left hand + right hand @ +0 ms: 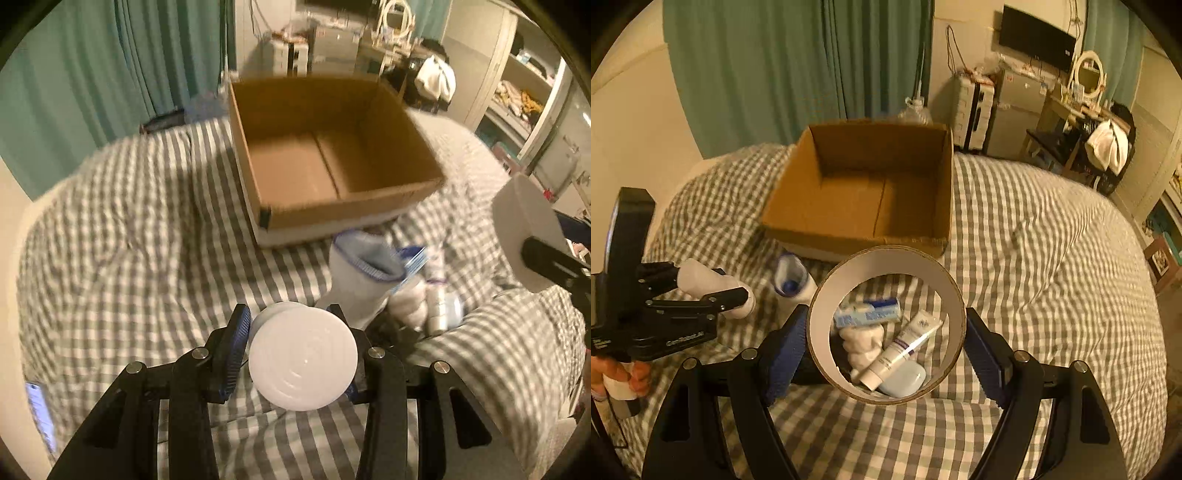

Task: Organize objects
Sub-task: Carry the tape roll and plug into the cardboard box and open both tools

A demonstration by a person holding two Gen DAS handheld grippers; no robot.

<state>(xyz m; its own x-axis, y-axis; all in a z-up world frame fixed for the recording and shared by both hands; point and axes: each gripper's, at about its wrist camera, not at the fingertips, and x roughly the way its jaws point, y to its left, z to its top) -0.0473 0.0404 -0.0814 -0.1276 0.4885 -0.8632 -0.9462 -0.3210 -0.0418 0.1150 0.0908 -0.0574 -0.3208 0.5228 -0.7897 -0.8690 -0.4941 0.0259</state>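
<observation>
Left tongs are clamping a white bottle, lifted over the bed. Right tongs are gripping a tape roll above the tube and cotton pack. Sock is lying at 1 o'clock; open cardboard box is sitting at 12, farthest.

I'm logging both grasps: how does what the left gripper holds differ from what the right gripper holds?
The left gripper holds a white bottle, closed, its round end facing the camera. The right gripper holds a tape roll, an open ring with the items on the bed visible through it. Both are round, held clear of the empty cardboard box.
</observation>
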